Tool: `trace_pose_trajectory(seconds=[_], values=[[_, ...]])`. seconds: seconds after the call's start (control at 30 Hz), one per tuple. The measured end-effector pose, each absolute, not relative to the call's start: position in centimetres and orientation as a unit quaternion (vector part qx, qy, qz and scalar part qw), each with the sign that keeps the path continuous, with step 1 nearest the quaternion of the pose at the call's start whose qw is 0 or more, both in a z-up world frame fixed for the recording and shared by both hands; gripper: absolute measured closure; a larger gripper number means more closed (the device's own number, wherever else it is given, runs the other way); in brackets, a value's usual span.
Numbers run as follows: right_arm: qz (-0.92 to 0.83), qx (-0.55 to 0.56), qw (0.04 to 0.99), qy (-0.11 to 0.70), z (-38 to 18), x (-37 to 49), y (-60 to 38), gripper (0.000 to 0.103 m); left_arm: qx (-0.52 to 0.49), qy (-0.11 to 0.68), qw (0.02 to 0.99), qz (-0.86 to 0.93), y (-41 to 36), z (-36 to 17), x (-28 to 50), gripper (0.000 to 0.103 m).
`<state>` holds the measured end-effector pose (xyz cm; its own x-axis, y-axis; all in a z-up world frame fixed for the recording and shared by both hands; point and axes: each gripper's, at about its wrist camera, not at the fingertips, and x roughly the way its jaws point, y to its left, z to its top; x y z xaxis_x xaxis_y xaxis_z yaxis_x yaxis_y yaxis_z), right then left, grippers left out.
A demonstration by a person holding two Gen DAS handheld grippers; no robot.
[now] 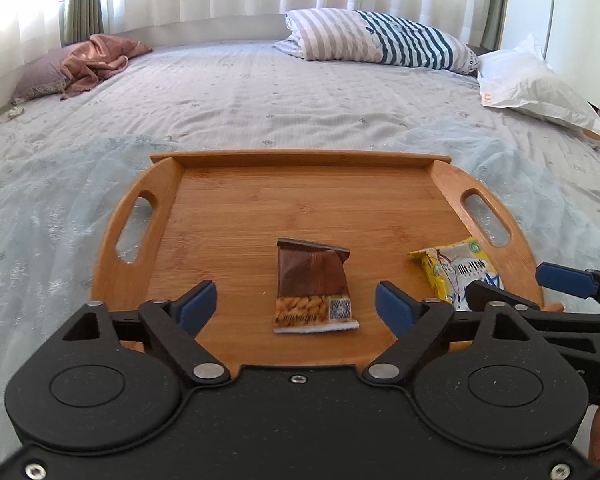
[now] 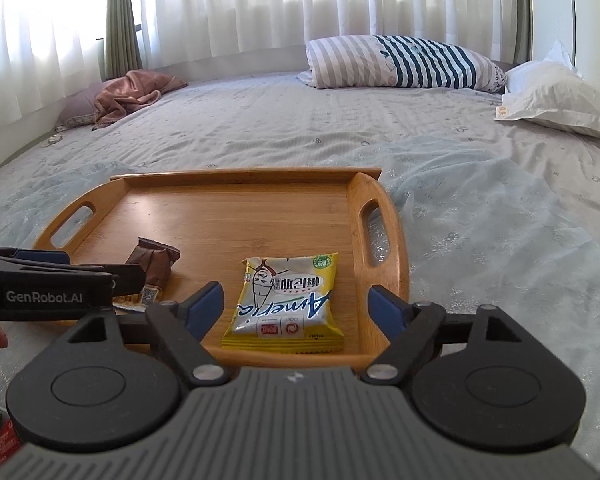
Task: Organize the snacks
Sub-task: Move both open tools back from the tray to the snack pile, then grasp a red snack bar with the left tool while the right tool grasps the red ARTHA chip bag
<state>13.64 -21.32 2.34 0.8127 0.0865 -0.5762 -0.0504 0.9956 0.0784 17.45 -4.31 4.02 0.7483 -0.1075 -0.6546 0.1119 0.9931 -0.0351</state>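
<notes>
On the wooden tray (image 1: pixel 300 208), in the left wrist view, a brown almond snack packet (image 1: pixel 314 286) lies flat (top edge crumpled) between the left gripper (image 1: pixel 296 306), jaws apart and clear of it. In the right wrist view, the yellow snack packet (image 2: pixel 286 300) lies beside it, the right gripper (image 2: pixel 296 310) likewise spread. Both seem placed; no unsorted snacks show.

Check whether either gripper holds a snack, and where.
Neither. Left gripper stands open around the brown packet; right gripper open around the yellow packet.
</notes>
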Motion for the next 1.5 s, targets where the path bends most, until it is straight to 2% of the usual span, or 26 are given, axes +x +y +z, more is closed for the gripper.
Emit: trace_pose_trajectory(seconds=[0.17,0.9,0.93,1.0,1.13,1.2,1.27,1.37,1.5], values=[[0.044,0.031,0.953,0.298,2.8,11.7,-21.5,0.013,0.006,0.341,0.937,-0.07,-3.7,4.8,14.8,0.011],[0.058,0.034,0.959,0.274,2.6,3.1,-20.7,0.01,-0.02,0.355,0.932,-0.076,0.4,4.2,5.0,0.011],[0.058,0.032,0.96,0.271,2.5,2.8,-20.5,0.009,-0.022,0.356,0.931,-0.076,0.6,4.1,4.7,0.012],[0.061,0.025,0.962,0.264,2.3,2.0,-20.0,0.008,-0.024,0.358,0.93,-0.077,1.0,3.9,4.1,0.024],[0.068,0.027,0.963,0.26,1.9,0.8,-19.2,0.008,-0.02,0.362,0.928,-0.083,1.3,3.8,2.8,0.037],[0.073,0.04,0.962,0.262,1.7,0.3,-19.0,0.008,-0.015,0.364,0.927,-0.09,1.2,3.8,2.1,0.049],[0.082,0.052,0.96,0.263,1.6,-0.1,-18.8,0.009,-0.008,0.369,0.924,-0.096,1.1,3.6,1.6,0.056],[0.091,0.059,0.959,0.262,1.5,-0.6,-18.1,0.015,-0.005,0.379,0.919,-0.104,0.9,3.2,1.1,0.067],[0.101,0.049,0.958,0.263,1.5,-0.9,-16.9,0.025,-0.01,0.384,0.917,-0.111,1.0,3.0,0.8,0.073]])
